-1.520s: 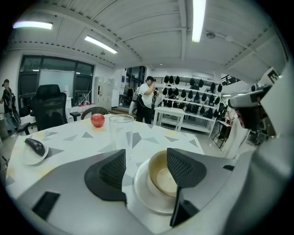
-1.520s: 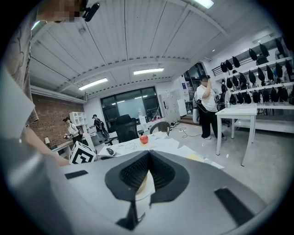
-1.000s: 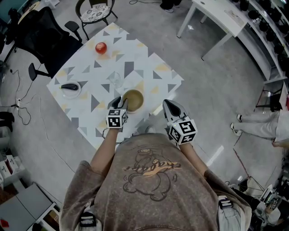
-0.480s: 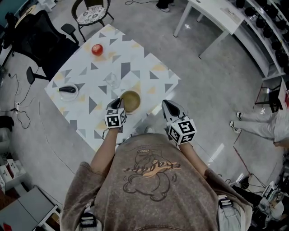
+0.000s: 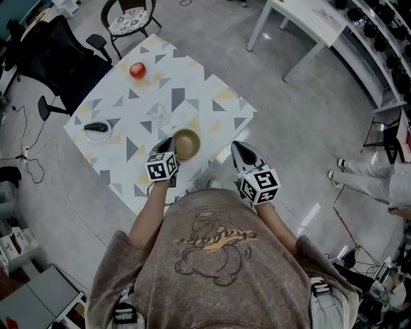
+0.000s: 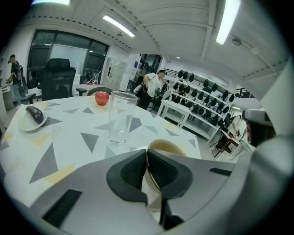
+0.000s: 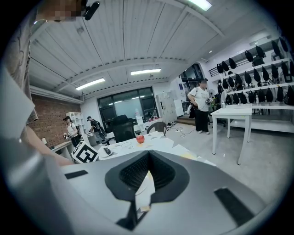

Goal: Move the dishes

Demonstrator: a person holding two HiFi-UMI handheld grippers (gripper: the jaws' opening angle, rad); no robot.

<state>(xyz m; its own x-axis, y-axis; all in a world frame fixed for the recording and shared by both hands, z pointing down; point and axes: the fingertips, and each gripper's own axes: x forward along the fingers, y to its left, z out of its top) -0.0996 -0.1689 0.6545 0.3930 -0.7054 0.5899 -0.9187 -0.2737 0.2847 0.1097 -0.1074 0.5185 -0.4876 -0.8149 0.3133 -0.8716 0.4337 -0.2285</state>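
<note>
A tan bowl (image 5: 186,142) stands near the front edge of the white table with triangle print (image 5: 192,90). My left gripper (image 5: 168,148) has just been closing and is now shut on the bowl's near left rim. In the left gripper view the thin rim of the bowl (image 6: 167,147) is pinched between the two dark pads of the left gripper (image 6: 148,153). My right gripper (image 5: 243,151) hovers off the table's front right edge, apart from the bowl. In the right gripper view the jaws of the right gripper (image 7: 148,153) meet with nothing between them.
A clear glass (image 5: 160,114) (image 6: 121,117) stands just beyond the bowl. Farther off are a red apple (image 5: 137,70) (image 6: 102,97) and a small white plate with a dark object (image 5: 97,130) (image 6: 34,117). Chairs (image 5: 131,19) stand behind the table, and a white desk (image 5: 308,22) at the right.
The left gripper's jaws closed onto the bowl's rim and its marker cube rolled a little. The right gripper stayed where it was.
</note>
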